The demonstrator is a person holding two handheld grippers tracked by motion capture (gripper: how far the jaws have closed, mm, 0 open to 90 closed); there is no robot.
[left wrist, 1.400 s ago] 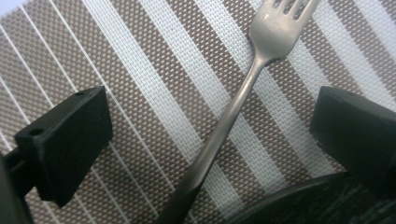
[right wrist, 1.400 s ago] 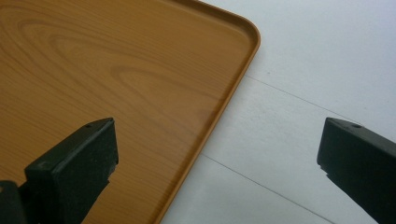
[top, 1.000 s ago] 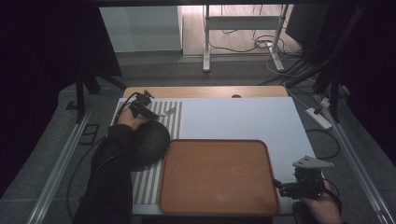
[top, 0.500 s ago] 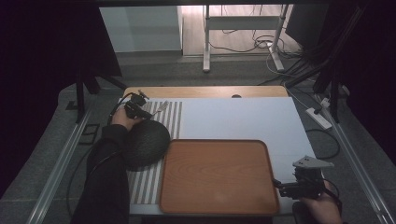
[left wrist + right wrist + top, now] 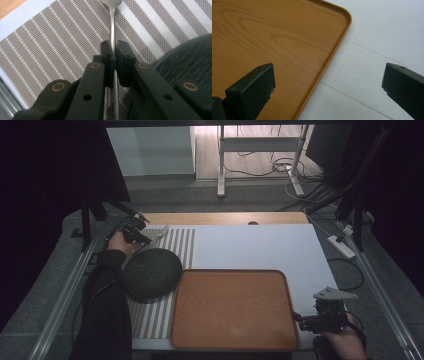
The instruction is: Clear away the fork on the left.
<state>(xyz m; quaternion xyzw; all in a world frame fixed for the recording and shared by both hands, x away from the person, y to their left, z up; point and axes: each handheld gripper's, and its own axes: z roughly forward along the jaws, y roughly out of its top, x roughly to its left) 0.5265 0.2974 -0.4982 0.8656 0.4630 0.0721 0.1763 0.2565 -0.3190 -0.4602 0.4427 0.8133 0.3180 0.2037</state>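
The left tongs (image 5: 113, 53) are pinching the handle of a metal fork (image 5: 112, 30). The jaws have just been closing, and the handle is now clamped between the two black pads, with no visible gap on either side. In the high view the left tongs (image 5: 136, 232) sit at the far left corner of the desk (image 5: 260, 245), held by the person's left hand (image 5: 120, 242).

The right tongs (image 5: 328, 82) stand spread wide, with nothing between the jaws. One jaw hangs over the wooden tray (image 5: 274, 37) and the other over the bare desk surface (image 5: 382, 32), so the tray's rim runs between them. In the high view the right tongs (image 5: 300, 317) rest at the near right corner of the tray (image 5: 232, 307).

Materials and shapes:
- Fork: slim, smooth, silver-coloured metal; the handle is narrow and straight, with faint lettering near the lower end.
- Placemat (image 5: 50, 55): woven mesh with alternating brown and white stripes.
- Round mat (image 5: 151, 273): dark grey, coarse knitted texture, lying on the striped placemat just left of the tray.
- Tray: rectangular, wood-grain finish, rounded corners, low raised rim.
- Desk: flat, white, matt.

Fork position: the handle passes through the left tongs and extends forward beyond the jaw tips, over the striped placemat. The tine end is cut off by the upper edge of the left gripper view.
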